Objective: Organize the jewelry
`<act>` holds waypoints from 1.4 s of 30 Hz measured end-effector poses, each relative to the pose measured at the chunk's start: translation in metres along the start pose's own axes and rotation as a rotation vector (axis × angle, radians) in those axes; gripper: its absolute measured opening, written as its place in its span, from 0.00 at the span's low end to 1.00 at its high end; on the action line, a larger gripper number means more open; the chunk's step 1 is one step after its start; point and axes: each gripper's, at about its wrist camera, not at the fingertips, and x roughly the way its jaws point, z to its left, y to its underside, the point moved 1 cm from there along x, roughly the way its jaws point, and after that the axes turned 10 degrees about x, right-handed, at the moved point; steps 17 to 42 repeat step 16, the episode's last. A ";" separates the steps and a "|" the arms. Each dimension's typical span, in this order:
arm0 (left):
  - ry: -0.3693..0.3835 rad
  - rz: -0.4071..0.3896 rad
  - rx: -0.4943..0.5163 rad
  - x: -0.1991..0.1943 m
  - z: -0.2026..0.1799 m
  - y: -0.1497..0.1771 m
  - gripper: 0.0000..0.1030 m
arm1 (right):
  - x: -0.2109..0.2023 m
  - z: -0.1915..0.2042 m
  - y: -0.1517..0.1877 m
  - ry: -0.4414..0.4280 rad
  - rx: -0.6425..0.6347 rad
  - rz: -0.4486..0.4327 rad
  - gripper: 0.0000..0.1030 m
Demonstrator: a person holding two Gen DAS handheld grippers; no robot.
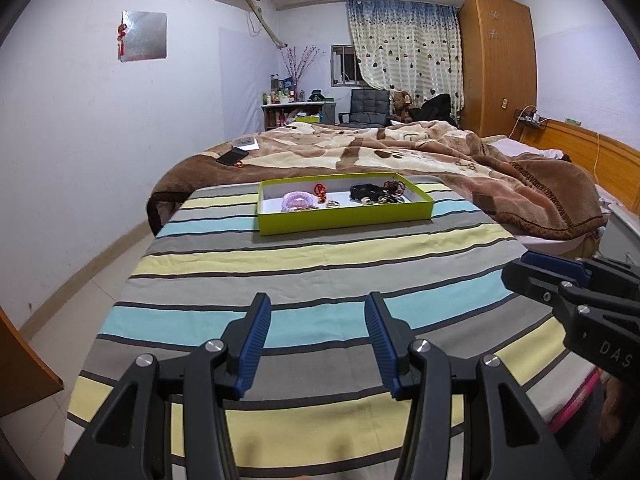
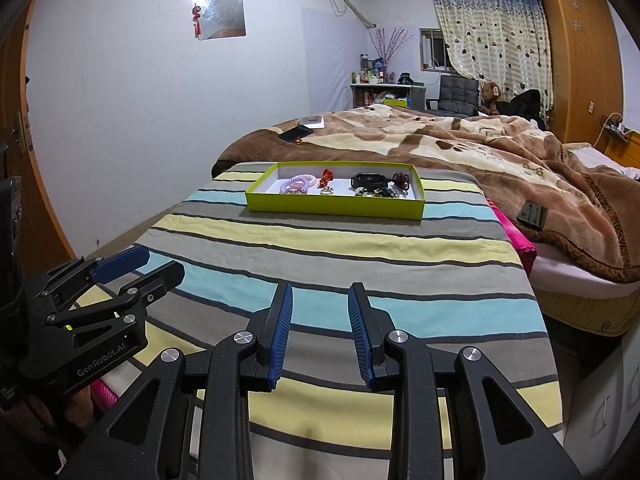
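Jaws on your left gripper (image 1: pixel 318 340) stand apart with nothing between them; same for your right gripper (image 2: pixel 320 332), gap a bit narrower, also empty. Both hover over the striped cloth (image 1: pixel 320 256), well short of the green tray (image 1: pixel 344 218).

Jewelry sits loose inside the tray: pink coil bracelet (image 2: pixel 298 184), red piece (image 2: pixel 327 176), ring (image 2: pixel 326 191), black band (image 2: pixel 368 180) and a tangled cluster at the right end.

Risks, as I judge them: the tray looks light on soft cloth, so a push on its wall may slide it. The tangled cluster may come up as a clump. Small ring is an easy miss.

Surface is cloth-covered, beside a bed with a brown blanket (image 1: pixel 400 152). Bedroom: wardrobe (image 1: pixel 496 60), curtain (image 1: pixel 404 40).
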 end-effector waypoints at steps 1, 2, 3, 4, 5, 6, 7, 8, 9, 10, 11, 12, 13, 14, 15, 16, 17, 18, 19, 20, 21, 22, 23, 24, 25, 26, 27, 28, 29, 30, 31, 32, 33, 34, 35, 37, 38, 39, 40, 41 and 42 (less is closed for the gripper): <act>-0.003 0.000 0.003 0.000 0.000 0.000 0.49 | 0.000 0.000 0.000 -0.001 0.000 -0.001 0.29; 0.001 0.004 0.001 0.001 -0.001 0.001 0.49 | 0.000 0.000 0.000 -0.001 0.000 -0.001 0.29; 0.005 0.008 -0.004 0.001 0.000 0.001 0.49 | 0.000 0.000 0.000 0.000 -0.001 -0.001 0.29; 0.010 0.011 -0.009 0.002 0.000 0.002 0.49 | 0.000 0.000 0.000 0.000 -0.001 0.000 0.29; 0.015 0.014 -0.011 0.003 0.000 0.002 0.49 | 0.000 0.000 0.000 -0.001 0.000 0.000 0.29; 0.016 0.016 -0.012 0.003 0.000 0.002 0.49 | 0.000 0.000 0.000 0.000 0.000 0.000 0.29; 0.016 0.015 -0.012 0.003 -0.001 0.002 0.49 | 0.000 0.000 0.000 0.000 0.000 0.000 0.29; 0.015 0.015 -0.012 0.003 -0.001 0.002 0.49 | 0.000 0.000 0.000 0.001 0.000 0.000 0.29; 0.016 0.015 -0.014 0.003 -0.001 0.002 0.49 | 0.000 0.000 0.000 0.001 0.000 0.001 0.29; 0.021 0.014 -0.017 0.004 0.000 0.003 0.49 | 0.001 0.000 0.000 0.001 0.001 0.001 0.29; 0.023 0.015 -0.019 0.004 0.000 0.003 0.49 | 0.000 -0.001 0.001 0.001 0.002 0.001 0.29; 0.022 0.015 -0.021 0.004 0.000 0.003 0.49 | 0.001 -0.001 0.003 0.001 0.002 0.002 0.29; 0.022 0.015 -0.021 0.005 0.000 0.003 0.49 | 0.001 -0.001 0.003 0.001 0.002 0.002 0.29; 0.023 0.015 -0.022 0.005 0.000 0.003 0.49 | 0.001 -0.001 0.003 0.002 0.002 0.002 0.29; 0.025 0.017 -0.023 0.005 0.000 0.003 0.49 | 0.001 -0.001 0.003 0.001 0.002 0.002 0.29; 0.025 0.018 -0.023 0.005 0.000 0.003 0.49 | 0.001 -0.001 0.002 0.001 0.002 0.002 0.29; 0.025 0.018 -0.023 0.005 0.000 0.003 0.49 | 0.001 -0.001 0.002 0.001 0.002 0.002 0.29; 0.025 0.018 -0.023 0.005 0.000 0.003 0.49 | 0.001 -0.001 0.002 0.001 0.002 0.002 0.29; 0.025 0.018 -0.023 0.005 0.000 0.003 0.49 | 0.001 -0.001 0.002 0.001 0.002 0.002 0.29; 0.025 0.018 -0.023 0.005 0.000 0.003 0.49 | 0.001 -0.001 0.002 0.001 0.002 0.002 0.29; 0.025 0.018 -0.023 0.005 0.000 0.003 0.49 | 0.001 -0.001 0.002 0.001 0.002 0.002 0.29; 0.025 0.018 -0.023 0.005 0.000 0.003 0.49 | 0.001 -0.001 0.002 0.001 0.002 0.002 0.29; 0.025 0.018 -0.023 0.005 0.000 0.003 0.49 | 0.001 -0.001 0.002 0.001 0.002 0.002 0.29; 0.025 0.018 -0.023 0.005 0.000 0.003 0.49 | 0.001 -0.001 0.002 0.001 0.002 0.002 0.29; 0.025 0.018 -0.023 0.005 0.000 0.003 0.49 | 0.001 -0.001 0.002 0.001 0.002 0.002 0.29; 0.025 0.018 -0.023 0.005 0.000 0.003 0.49 | 0.001 -0.001 0.002 0.001 0.002 0.002 0.29; 0.025 0.018 -0.023 0.005 0.000 0.003 0.49 | 0.001 -0.001 0.002 0.001 0.002 0.002 0.29; 0.025 0.018 -0.023 0.005 0.000 0.003 0.49 | 0.001 -0.001 0.002 0.001 0.002 0.002 0.29; 0.025 0.018 -0.023 0.005 0.000 0.003 0.49 | 0.001 -0.001 0.002 0.001 0.002 0.002 0.29; 0.025 0.018 -0.023 0.005 0.000 0.003 0.49 | 0.001 -0.001 0.002 0.001 0.002 0.002 0.29; 0.025 0.018 -0.023 0.005 0.000 0.003 0.49 | 0.001 -0.001 0.002 0.001 0.002 0.002 0.29; 0.025 0.018 -0.023 0.005 0.000 0.003 0.49 | 0.001 -0.001 0.002 0.001 0.002 0.002 0.29; 0.025 0.018 -0.023 0.005 0.000 0.003 0.49 | 0.001 -0.001 0.002 0.001 0.002 0.002 0.29; 0.025 0.018 -0.023 0.005 0.000 0.003 0.49 | 0.001 -0.001 0.002 0.001 0.002 0.002 0.29; 0.025 0.018 -0.023 0.005 0.000 0.003 0.49 | 0.001 -0.001 0.002 0.001 0.002 0.002 0.29; 0.025 0.018 -0.023 0.005 0.000 0.003 0.49 | 0.001 -0.001 0.002 0.001 0.002 0.002 0.29; 0.025 0.018 -0.023 0.005 0.000 0.003 0.49 | 0.001 -0.001 0.002 0.001 0.002 0.002 0.29; 0.025 0.018 -0.023 0.005 0.000 0.003 0.49 | 0.001 -0.001 0.002 0.001 0.002 0.002 0.29; 0.025 0.018 -0.023 0.005 0.000 0.003 0.49 | 0.001 -0.001 0.002 0.001 0.002 0.002 0.29; 0.025 0.018 -0.023 0.005 0.000 0.003 0.49 | 0.001 -0.001 0.002 0.001 0.002 0.002 0.29; 0.025 0.018 -0.023 0.005 0.000 0.003 0.49 | 0.001 -0.001 0.002 0.001 0.002 0.002 0.29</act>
